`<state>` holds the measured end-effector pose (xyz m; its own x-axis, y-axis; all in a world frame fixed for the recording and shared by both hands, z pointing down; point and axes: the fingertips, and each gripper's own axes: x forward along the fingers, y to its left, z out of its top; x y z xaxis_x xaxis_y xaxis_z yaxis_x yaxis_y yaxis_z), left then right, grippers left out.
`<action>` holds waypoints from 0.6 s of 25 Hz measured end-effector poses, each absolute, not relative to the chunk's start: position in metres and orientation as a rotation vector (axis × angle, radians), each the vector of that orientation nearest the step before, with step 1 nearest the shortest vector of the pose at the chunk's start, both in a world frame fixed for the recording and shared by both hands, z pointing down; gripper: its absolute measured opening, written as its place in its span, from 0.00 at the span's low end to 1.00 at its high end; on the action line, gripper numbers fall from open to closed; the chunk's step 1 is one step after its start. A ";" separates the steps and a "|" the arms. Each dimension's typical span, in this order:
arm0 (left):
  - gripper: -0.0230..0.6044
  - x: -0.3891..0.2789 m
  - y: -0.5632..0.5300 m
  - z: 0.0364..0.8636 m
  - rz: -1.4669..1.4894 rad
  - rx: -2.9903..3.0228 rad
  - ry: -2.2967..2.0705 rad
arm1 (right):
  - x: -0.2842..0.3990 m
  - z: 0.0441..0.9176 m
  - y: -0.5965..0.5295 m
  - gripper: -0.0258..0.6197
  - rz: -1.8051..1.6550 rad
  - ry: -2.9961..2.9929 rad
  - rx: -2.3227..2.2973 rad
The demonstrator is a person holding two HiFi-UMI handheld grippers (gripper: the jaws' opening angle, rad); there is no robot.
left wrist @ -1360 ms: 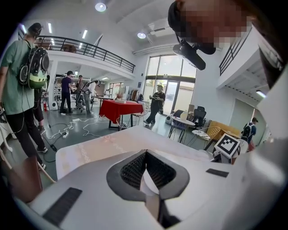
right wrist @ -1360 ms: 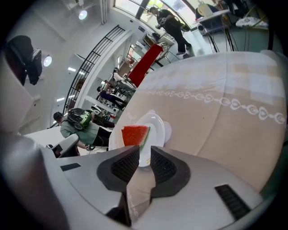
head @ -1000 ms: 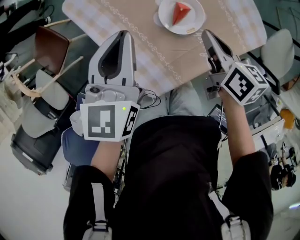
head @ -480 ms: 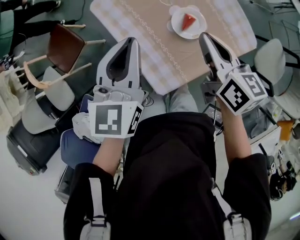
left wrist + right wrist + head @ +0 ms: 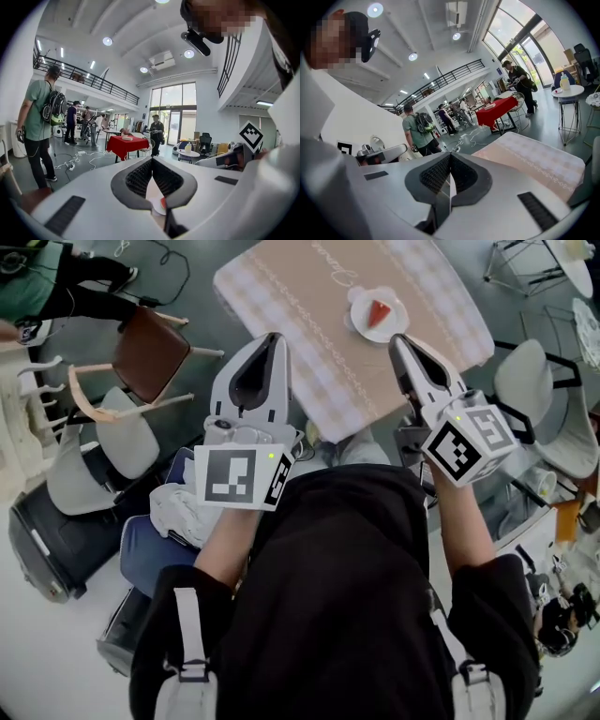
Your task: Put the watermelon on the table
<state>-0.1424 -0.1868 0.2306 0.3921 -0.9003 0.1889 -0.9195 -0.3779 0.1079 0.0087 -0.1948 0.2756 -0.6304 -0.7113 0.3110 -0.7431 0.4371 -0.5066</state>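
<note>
A red watermelon slice (image 5: 378,312) lies on a white plate (image 5: 361,322) on the table (image 5: 309,324), which has a beige and checked cloth. Both grippers hang well above and short of the table. My left gripper (image 5: 273,336) is shut and holds nothing; its tip points toward the table's near left edge. My right gripper (image 5: 395,337) is also shut and bare, its tip just below the plate in the head view. In the left gripper view the jaws (image 5: 151,158) meet at the tip, and the plate with the watermelon (image 5: 162,204) shows through the gap behind them. The right gripper view shows its jaws (image 5: 450,154) closed, beside the table (image 5: 534,159).
A brown wooden chair (image 5: 150,352) stands left of the table, with grey chairs (image 5: 525,381) on the right. A padded seat (image 5: 103,442) and dark cases lie at the left. Several people stand about the hall near a red-covered table (image 5: 127,144). A small round table (image 5: 568,91) stands far right.
Both grippers have risen and stayed shut. The head view has pulled up and back, so the table and plate look smaller and farther away.
</note>
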 end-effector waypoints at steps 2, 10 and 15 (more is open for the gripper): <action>0.05 -0.147 -0.180 0.221 0.113 2.465 -1.631 | 0.005 0.265 -0.185 0.06 0.942 -2.627 1.341; 0.05 -0.154 -0.147 0.208 0.077 2.500 -1.588 | -0.010 0.249 -0.140 0.06 0.926 -2.623 1.367; 0.05 -0.155 -0.127 0.206 0.059 2.515 -1.560 | -0.011 0.247 -0.116 0.06 0.918 -2.613 1.388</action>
<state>-0.1553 -0.1266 0.2059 0.4482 -0.8846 0.1286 -0.8918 -0.4326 0.1324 -0.0114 -0.1160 0.2474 -0.5976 -0.7425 0.3025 -0.7686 0.4230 -0.4800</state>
